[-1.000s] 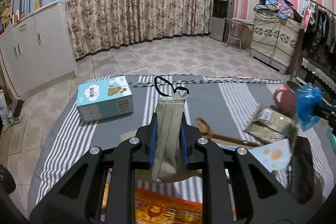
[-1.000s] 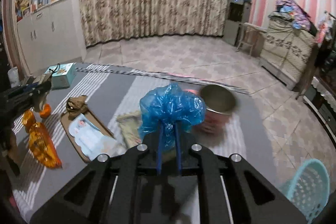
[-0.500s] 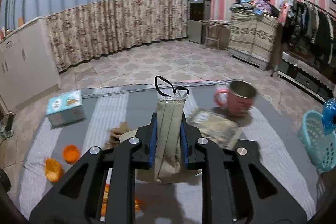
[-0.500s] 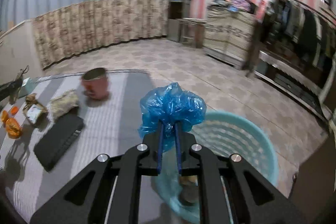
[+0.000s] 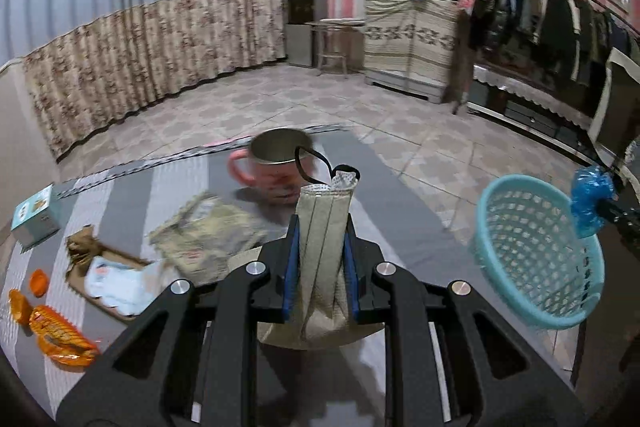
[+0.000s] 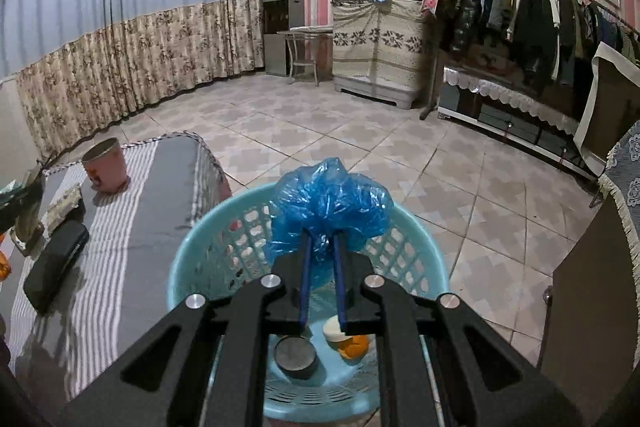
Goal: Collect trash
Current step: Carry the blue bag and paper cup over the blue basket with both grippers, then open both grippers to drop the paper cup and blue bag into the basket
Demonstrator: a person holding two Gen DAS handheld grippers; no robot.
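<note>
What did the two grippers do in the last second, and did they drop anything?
Both swung to the right, away from the striped table. The right gripper carried the blue plastic bag from above the table to over the teal basket. The left gripper turned toward the basket too, which now shows at its right. Nothing was dropped: the bag stays pinched, and the left one still clamps the folded face mask.
</note>
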